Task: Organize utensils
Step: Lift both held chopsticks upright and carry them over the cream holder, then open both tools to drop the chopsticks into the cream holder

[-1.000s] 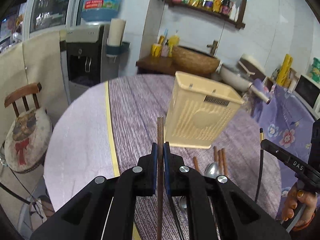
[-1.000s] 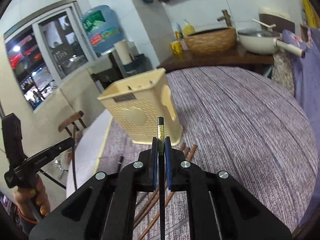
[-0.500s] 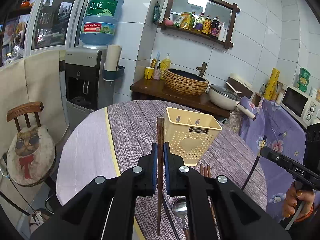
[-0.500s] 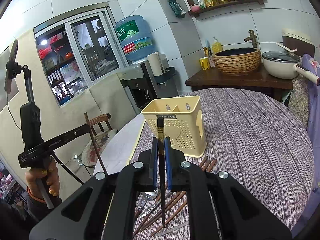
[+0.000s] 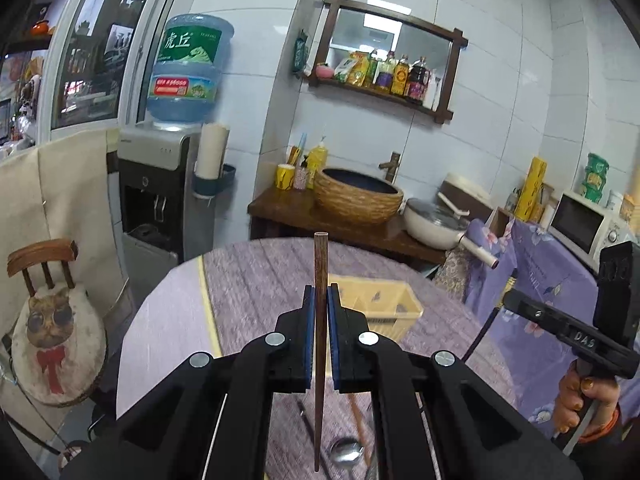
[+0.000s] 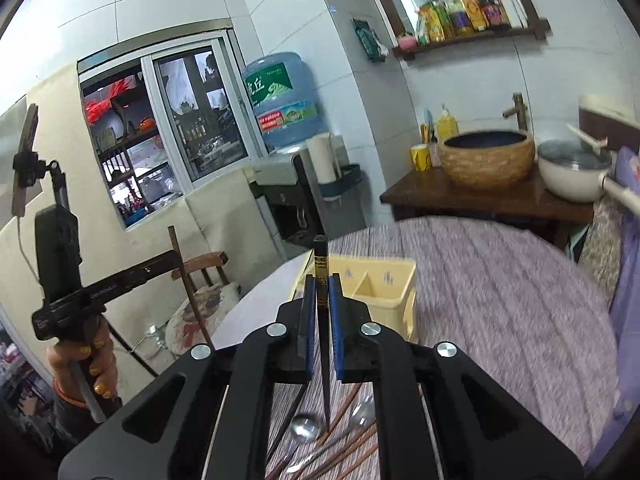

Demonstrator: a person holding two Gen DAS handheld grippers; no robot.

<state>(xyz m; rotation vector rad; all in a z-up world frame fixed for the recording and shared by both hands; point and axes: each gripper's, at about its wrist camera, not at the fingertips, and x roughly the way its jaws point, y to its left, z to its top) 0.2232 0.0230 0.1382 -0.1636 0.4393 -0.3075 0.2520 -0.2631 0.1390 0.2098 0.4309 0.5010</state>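
The left gripper clamps a brown chopstick upright at frame centre, the right gripper pinches a black chopstick likewise, each above the yellow holder mid-frame on the table, with spoons and chopsticks lying at bottom centre.

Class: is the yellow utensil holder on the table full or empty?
Empty, as far as visible. The holder stands upright with bare compartments; both grippers hold their chopsticks outside it.
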